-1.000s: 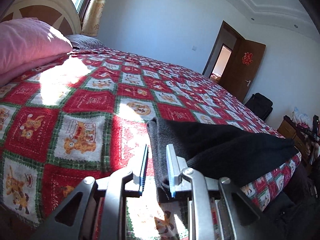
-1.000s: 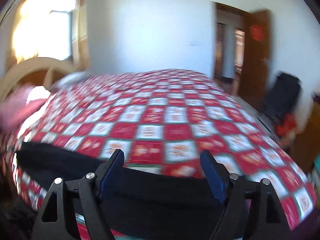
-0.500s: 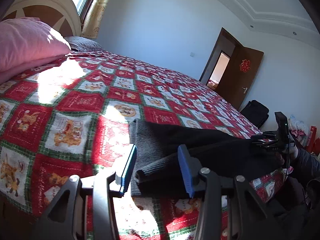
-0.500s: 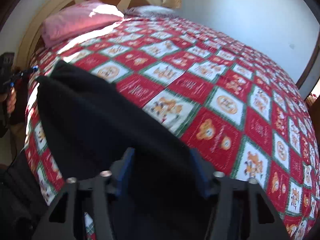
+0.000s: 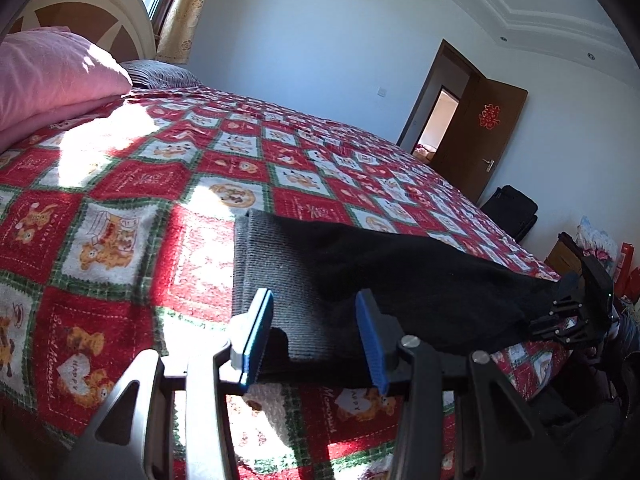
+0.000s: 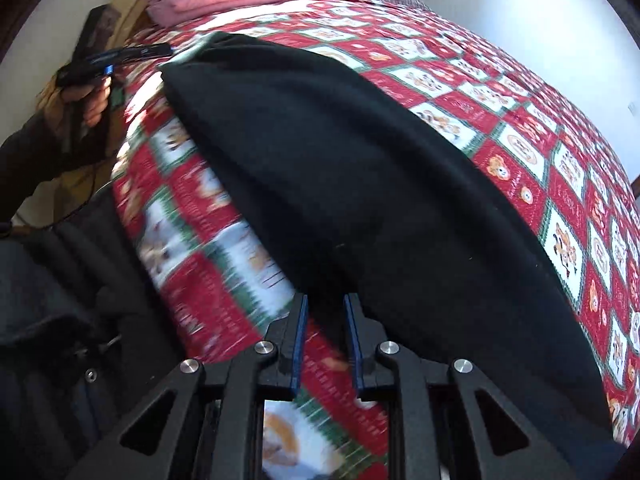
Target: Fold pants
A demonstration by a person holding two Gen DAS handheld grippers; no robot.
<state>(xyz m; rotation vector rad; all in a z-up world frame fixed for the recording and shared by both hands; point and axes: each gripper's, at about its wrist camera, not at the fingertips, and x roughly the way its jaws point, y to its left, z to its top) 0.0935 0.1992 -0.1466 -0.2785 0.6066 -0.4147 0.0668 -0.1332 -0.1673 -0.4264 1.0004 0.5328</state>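
Note:
Black pants (image 5: 400, 272) with a grey ribbed waistband (image 5: 272, 264) lie along the near edge of the bed. My left gripper (image 5: 314, 300) stands open over the waistband's near corner, which lies between the blue pads without being pinched. My right gripper (image 6: 326, 300) points steeply down at the other end of the pants (image 6: 340, 160). Its jaws are closing, with the dark hem just at the fingertips and bedspread showing in the gap. In each wrist view the other gripper shows: right gripper (image 5: 576, 312), left gripper (image 6: 120, 56) in a hand (image 6: 92, 100).
A red, green and white patchwork bedspread (image 5: 120, 200) covers the bed. A pink pillow (image 5: 48, 68) lies by the headboard (image 5: 80, 8). A brown door (image 5: 492, 136) stands open at the far right, with a black bag (image 5: 512, 208) below it.
My right gripper has swung from a level view down to the pants' end at the bed's edge, its jaws narrowing. My left gripper's jaws widened, and the waistband now lies flat.

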